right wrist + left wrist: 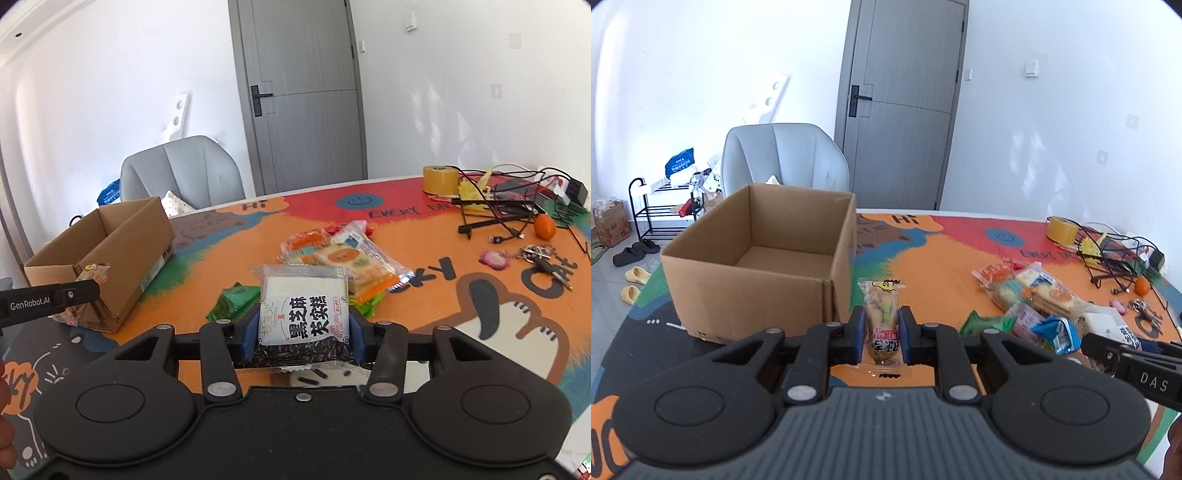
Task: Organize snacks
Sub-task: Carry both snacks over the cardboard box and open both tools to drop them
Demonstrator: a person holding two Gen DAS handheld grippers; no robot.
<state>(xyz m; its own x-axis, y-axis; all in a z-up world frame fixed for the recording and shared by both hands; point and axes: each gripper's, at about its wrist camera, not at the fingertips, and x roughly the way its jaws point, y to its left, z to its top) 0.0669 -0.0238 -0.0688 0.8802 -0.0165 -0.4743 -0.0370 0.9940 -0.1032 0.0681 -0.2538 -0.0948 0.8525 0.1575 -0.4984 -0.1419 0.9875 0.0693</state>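
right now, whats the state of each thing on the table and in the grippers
left gripper: shut on a clear snack packet, held off the table
right gripper: shut on a white cake packet, lifted
cardboard box: open at the top, nothing visible inside
snack pile: loose on the table, not yet sorted
green packet: lying flat beside the pile
tape roll: standing on its flat side
door: closed

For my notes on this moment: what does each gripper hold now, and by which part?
The left gripper holds a narrow clear snack packet by its lower half. The right gripper holds a white sesame cake packet by its lower side edges.
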